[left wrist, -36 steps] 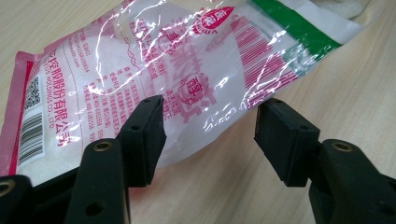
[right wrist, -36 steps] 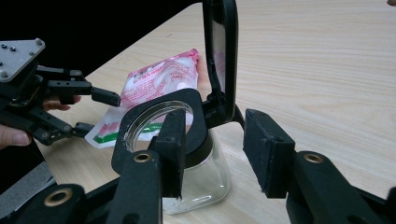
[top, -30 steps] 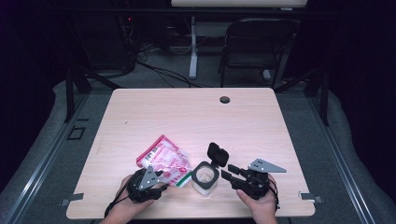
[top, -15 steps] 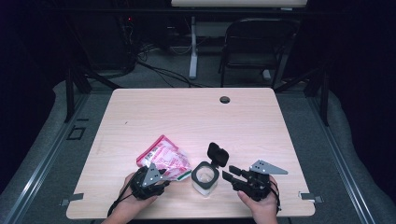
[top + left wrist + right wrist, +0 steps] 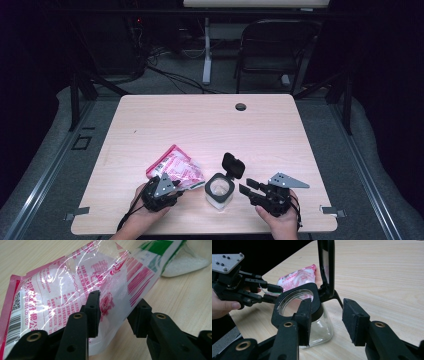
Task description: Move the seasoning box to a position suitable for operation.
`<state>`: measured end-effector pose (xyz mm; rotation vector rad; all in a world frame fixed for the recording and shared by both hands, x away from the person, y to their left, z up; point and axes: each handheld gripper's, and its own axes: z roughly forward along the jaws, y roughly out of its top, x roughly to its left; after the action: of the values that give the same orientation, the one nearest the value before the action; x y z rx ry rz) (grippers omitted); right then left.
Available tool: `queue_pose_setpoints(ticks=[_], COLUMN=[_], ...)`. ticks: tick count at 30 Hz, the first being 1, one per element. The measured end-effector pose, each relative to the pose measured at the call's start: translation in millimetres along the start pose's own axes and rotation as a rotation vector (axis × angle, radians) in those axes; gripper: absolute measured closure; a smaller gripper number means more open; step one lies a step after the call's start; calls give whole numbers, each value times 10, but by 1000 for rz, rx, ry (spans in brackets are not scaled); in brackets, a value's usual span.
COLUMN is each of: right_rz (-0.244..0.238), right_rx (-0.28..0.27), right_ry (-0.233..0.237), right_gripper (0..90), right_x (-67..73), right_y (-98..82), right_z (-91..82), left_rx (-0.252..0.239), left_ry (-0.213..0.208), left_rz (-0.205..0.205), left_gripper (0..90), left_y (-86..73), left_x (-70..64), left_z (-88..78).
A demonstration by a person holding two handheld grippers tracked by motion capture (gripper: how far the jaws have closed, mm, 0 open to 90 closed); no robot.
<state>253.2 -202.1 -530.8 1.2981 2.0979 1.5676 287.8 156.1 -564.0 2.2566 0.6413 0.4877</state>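
A clear and pink bag of white grains [image 5: 175,167] lies on the table [image 5: 210,125], in front of my left hand. My left gripper [image 5: 179,189] reaches its near corner. In the left gripper view the bag [image 5: 75,290] runs between the jaws of my left gripper [image 5: 116,315]. The jaws have just been closing but their pads stand clear of the film. A square glass jar [image 5: 219,192] with a black collar stands with its hinged black lid [image 5: 233,165] flipped up. My right gripper [image 5: 246,186] waits open just right of it. The jar [image 5: 322,327] sits beyond that gripper's left finger [image 5: 304,315].
A round cable hole [image 5: 241,106] is near the table's far edge. Beyond it a black chair [image 5: 272,50] and cables lie on the dark floor. Metal clamps [image 5: 332,211] sit at the near table corners. The left gripper [image 5: 270,292] also shows in the right gripper view.
My left gripper's jaws have narrowed around the bag's near corner, and that hand has shifted slightly. The right gripper, jar and lid stay as they were.
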Motion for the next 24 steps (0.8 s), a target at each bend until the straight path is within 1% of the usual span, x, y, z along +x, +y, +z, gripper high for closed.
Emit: queue_pose_setpoints(ticks=[2,4,9,12,16,24], right_rz=[-8,-3,-12,-7,-1,2], right_rx=[6,4,19,14,12,12], right_ry=[0,2,-1,2,4,2], right_gripper=[592,592,590,587,586,585], right_x=[5,11,9,3,0,3], right_y=[0,-4,-5,-7,-8,-11], right_z=[10,26,40,44,44,49], left_rx=[-1,-2,-3,-2,-7,-19], left_ry=[3,3,4,5,4,1], left_rz=[-3,-6,-3,-4,-15,-38], left_gripper=[672,697,753,787,835,892], left_y=[-1,0,3,3,1,-6], left_x=[0,5,8,16,40,78], left_z=[-1,-6,-11,-12,-24,-41])
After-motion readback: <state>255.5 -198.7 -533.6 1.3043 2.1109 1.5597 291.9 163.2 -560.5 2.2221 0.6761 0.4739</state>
